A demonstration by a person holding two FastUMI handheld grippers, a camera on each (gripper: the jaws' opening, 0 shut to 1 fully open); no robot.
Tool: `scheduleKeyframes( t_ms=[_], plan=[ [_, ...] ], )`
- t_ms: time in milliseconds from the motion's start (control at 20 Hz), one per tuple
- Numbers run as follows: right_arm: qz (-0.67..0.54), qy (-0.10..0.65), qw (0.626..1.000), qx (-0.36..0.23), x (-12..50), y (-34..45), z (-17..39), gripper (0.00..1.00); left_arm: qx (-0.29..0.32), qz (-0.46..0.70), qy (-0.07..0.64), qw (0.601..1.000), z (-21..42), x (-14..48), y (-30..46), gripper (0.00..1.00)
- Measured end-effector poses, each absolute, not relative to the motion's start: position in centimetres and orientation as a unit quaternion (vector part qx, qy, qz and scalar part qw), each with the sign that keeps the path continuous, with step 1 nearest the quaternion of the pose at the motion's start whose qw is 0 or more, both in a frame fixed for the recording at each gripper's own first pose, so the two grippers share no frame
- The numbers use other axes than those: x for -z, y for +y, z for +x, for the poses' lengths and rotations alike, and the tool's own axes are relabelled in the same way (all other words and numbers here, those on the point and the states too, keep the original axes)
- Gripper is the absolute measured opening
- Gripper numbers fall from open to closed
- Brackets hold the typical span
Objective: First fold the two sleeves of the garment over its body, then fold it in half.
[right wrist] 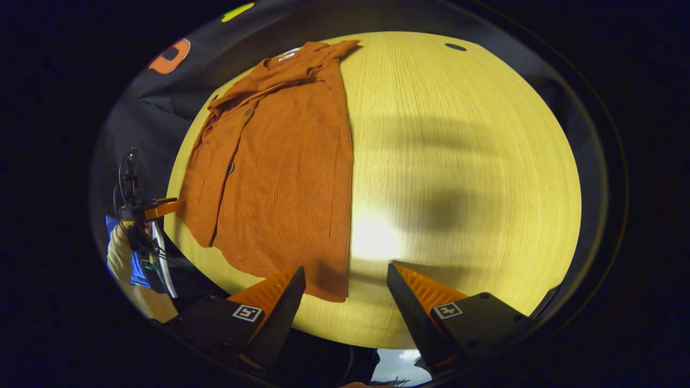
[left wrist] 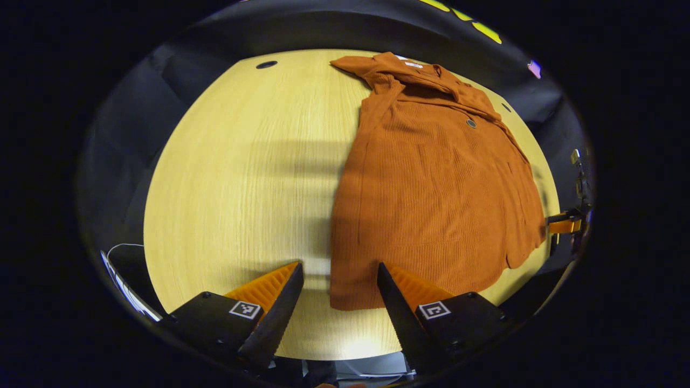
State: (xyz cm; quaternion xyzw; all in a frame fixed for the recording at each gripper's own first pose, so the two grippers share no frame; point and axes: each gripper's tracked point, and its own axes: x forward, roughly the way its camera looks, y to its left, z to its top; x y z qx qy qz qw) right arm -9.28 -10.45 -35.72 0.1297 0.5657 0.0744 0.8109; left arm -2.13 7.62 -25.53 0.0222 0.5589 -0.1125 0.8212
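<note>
A rust-orange ribbed garment (left wrist: 436, 183) lies flat on the round wooden table (left wrist: 242, 178), collar at the far side and hem toward me. Its sleeves lie folded over the body, giving a narrow long shape. In the left gripper view my left gripper (left wrist: 339, 277) stands open above the hem's near left corner, holding nothing. The right gripper view shows the same garment (right wrist: 280, 167) on the left of the table (right wrist: 463, 161). My right gripper (right wrist: 345, 280) is open over the hem's near right corner, empty. The other gripper (right wrist: 159, 209) and a hand (right wrist: 118, 253) appear far left.
Small dark holes (left wrist: 266, 64) mark the tabletop near its far edge. Black cloth wall surrounds the table. A gripper tip (left wrist: 563, 225) shows at the right rim of the left gripper view. Bare wood spreads wide beside the garment.
</note>
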Motion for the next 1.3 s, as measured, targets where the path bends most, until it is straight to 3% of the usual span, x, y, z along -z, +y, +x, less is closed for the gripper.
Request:
scheduleKeyframes(
  t_ms=[300, 400, 450, 500, 550, 600, 650, 750, 850, 900, 950, 1100, 1150, 1200, 1250, 1300],
  plan=[
    [0.196, 0.574, 0.792, -0.069, 35.4, -10.3, -7.8, 0.98, 0.164, -0.016, 0.6, 0.783, -2.5, 25.4, 6.5, 0.82],
    [0.21, 0.579, 0.783, -0.085, 35.3, -8.8, -7.5, 0.95, 0.177, -0.021, 0.609, 0.772, -2.4, 25.5, 5.7, 0.69],
    [0.215, 0.582, 0.779, -0.095, 35.3, -8.1, -7.4, 0.95, 0.179, -0.014, 0.614, 0.768, -2.4, 25.6, 5.7, 0.76],
    [0.214, 0.587, 0.774, -0.104, 35.5, -7.3, -7.5, 0.95, 0.178, -0.008, 0.619, 0.765, -2.3, 25.7, 5.8, 0.63],
    [0.215, 0.591, 0.77, -0.11, 35.8, -6.6, -7.6, 0.92, 0.181, -0.01, 0.625, 0.759, -2.3, 25.8, 5.8, 0.6],
    [0.213, 0.595, 0.767, -0.113, 35.9, -6.0, -7.6, 0.86, 0.184, -0.023, 0.635, 0.75, -2.6, 25.9, 5.2, 0.53],
    [0.213, 0.595, 0.766, -0.119, 35.7, -5.6, -7.5, 0.74, 0.184, -0.024, 0.636, 0.749, -2.5, 25.9, 5.1, 0.38],
    [0.208, 0.596, 0.765, -0.127, 35.8, -5.0, -7.5, 0.65, 0.185, -0.018, 0.637, 0.748, -2.4, 25.9, 4.9, 0.33],
    [0.199, 0.6, 0.766, -0.116, 36.8, -4.9, -7.2, 0.63, 0.184, -0.023, 0.64, 0.746, -2.5, 26.0, 4.7, 0.24],
    [0.207, 0.601, 0.763, -0.119, 36.4, -4.8, -7.2, 0.52, 0.182, -0.024, 0.64, 0.746, -2.6, 26.1, 4.7, 0.17],
    [0.21, 0.602, 0.761, -0.12, 36.2, -4.8, -7.2, 0.41, 0.178, -0.026, 0.64, 0.747, -2.5, 26.1, 4.7, 0.14],
    [0.212, 0.602, 0.759, -0.128, 36.1, -4.4, -7.3, 0.41, 0.173, -0.028, 0.64, 0.748, -2.5, 26.0, 4.5, 0.07],
    [0.21, 0.602, 0.759, -0.131, 36.1, -4.3, -7.3, 0.33, 0.173, -0.028, 0.641, 0.747, -2.6, 26.0, 4.5, 0.07],
    [0.205, 0.602, 0.761, -0.129, 36.2, -4.5, -7.3, 0.33, 0.172, -0.026, 0.64, 0.748, -2.7, 25.9, 4.5, 0.05],
    [0.205, 0.598, 0.765, -0.123, 36.0, -4.8, -7.2, 0.41, 0.173, -0.024, 0.639, 0.749, -2.8, 25.8, 4.3, 0.05],
    [0.208, 0.599, 0.765, -0.114, 36.4, -4.9, -6.7, 0.21, 0.174, -0.021, 0.636, 0.751, -2.8, 25.6, 4.2, 0.04]
  ],
)
